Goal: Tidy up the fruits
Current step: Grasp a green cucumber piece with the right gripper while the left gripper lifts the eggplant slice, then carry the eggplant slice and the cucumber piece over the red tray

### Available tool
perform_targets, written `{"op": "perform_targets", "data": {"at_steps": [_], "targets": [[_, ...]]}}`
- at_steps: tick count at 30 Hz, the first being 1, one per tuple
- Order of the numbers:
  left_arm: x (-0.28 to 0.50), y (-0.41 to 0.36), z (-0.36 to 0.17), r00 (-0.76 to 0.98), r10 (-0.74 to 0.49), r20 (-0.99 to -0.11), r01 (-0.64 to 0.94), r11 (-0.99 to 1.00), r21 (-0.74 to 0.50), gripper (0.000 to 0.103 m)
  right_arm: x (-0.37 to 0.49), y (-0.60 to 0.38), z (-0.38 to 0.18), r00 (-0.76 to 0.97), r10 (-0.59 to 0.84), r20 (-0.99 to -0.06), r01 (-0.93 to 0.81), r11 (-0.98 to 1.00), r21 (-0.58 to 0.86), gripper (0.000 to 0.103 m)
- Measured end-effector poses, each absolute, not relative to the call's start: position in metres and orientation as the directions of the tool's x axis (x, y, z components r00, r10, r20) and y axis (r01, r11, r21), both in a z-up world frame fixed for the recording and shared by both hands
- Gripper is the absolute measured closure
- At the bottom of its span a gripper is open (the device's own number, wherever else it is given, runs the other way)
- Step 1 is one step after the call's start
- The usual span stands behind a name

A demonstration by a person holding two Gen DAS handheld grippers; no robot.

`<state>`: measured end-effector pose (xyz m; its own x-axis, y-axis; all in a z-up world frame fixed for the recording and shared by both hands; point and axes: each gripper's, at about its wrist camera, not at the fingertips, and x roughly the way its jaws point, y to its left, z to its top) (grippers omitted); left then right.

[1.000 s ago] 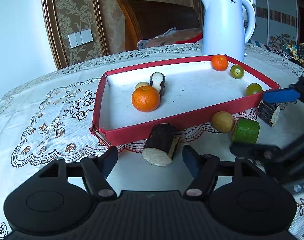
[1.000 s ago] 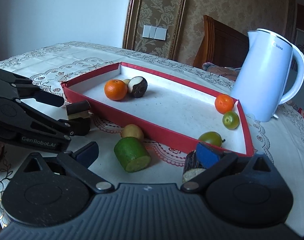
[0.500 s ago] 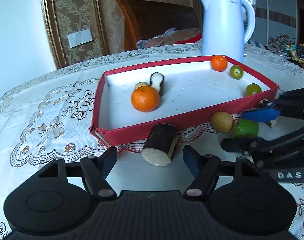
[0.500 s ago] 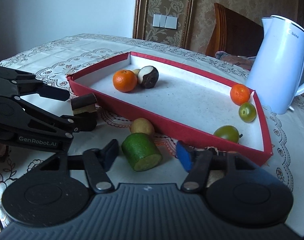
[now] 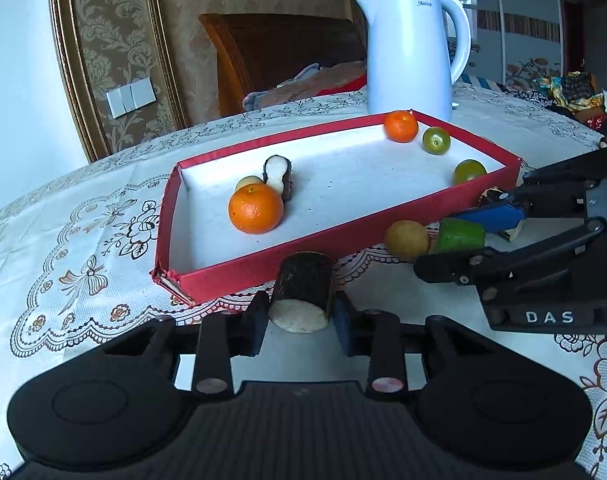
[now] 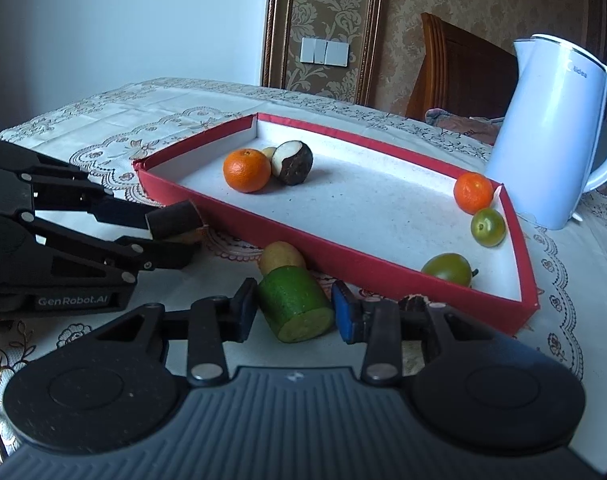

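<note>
The dark-skinned cut piece (image 5: 302,298) is lying on the tablecloth (image 5: 83,240) just outside the red tray (image 5: 239,272), sitting between the left gripper's (image 5: 299,316) fingers, which are closing against its sides, seemingly gripping it for lifting. The green cut piece (image 6: 295,308) is lying likewise between the right gripper's (image 6: 293,312) fingers, pads at its flanks; whether they are pressing, I cannot tell. Ahead of both tools, oranges are already sitting inside the tray.

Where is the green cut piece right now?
In the right wrist view the green cut piece lies on the tablecloth outside the red tray, between the right gripper's fingers, just in front of a small yellowish fruit.
</note>
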<state>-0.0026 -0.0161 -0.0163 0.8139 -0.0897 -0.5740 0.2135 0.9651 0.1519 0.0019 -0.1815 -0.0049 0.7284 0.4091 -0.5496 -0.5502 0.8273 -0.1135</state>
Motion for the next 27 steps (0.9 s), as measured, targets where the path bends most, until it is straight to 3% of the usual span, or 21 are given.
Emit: {"op": "perform_targets", "data": {"at_steps": [10, 11, 12, 15, 20, 22, 24, 25, 27], "targets": [[-0.019, -0.012, -0.002, 0.868, -0.155, -0.472, 0.240, 0.963, 0.124, 0.072, -0.008, -0.197, 0.006, 0.772, 0.426, -0.472, -0.514, 0.855, -0.069, 0.065], [-0.017, -0.014, -0.003, 0.863, -0.147, -0.484, 0.240, 0.962, 0.134, 0.075, -0.007, -0.199, 0.008, 0.774, 0.427, -0.467, -0.508, 0.859, -0.056, 0.065], [-0.016, -0.016, -0.005, 0.860, -0.139, -0.492, 0.239, 0.960, 0.146, 0.086, -0.005, -0.201, 0.009, 0.774, 0.429, -0.466, -0.505, 0.862, -0.047, 0.065], [-0.018, -0.019, -0.004, 0.862, -0.145, -0.485, 0.249, 0.956, 0.157, 0.090, -0.005, -0.202, 0.009, 0.780, 0.422, -0.462, -0.495, 0.868, -0.041, 0.065], [-0.021, -0.009, 0.002, 0.875, -0.152, -0.460, 0.225, 0.969, 0.107, 0.088, -0.004, -0.203, 0.008, 0.772, 0.431, -0.468, -0.503, 0.864, -0.033, 0.065], [-0.026, -0.002, 0.004, 0.873, -0.175, -0.455, 0.229, 0.971, 0.066, 0.073, -0.003, -0.205, 0.007, 0.767, 0.438, -0.470, -0.505, 0.863, -0.019, 0.065], [-0.030, 0.001, 0.003, 0.875, -0.166, -0.454, 0.215, 0.975, 0.058, 0.022, -0.002, -0.206, 0.007, 0.764, 0.441, -0.471, -0.504, 0.864, -0.010, 0.065], [-0.033, 0.000, 0.003, 0.884, -0.155, -0.440, 0.203, 0.977, 0.064, 0.015, -0.002, -0.206, 0.007, 0.762, 0.442, -0.474, -0.505, 0.863, -0.007, 0.065], [-0.037, -0.002, 0.004, 0.900, -0.147, -0.410, 0.199, 0.976, 0.088, 0.014, -0.001, -0.205, 0.006, 0.758, 0.443, -0.479, -0.507, 0.862, -0.006, 0.066]]}}
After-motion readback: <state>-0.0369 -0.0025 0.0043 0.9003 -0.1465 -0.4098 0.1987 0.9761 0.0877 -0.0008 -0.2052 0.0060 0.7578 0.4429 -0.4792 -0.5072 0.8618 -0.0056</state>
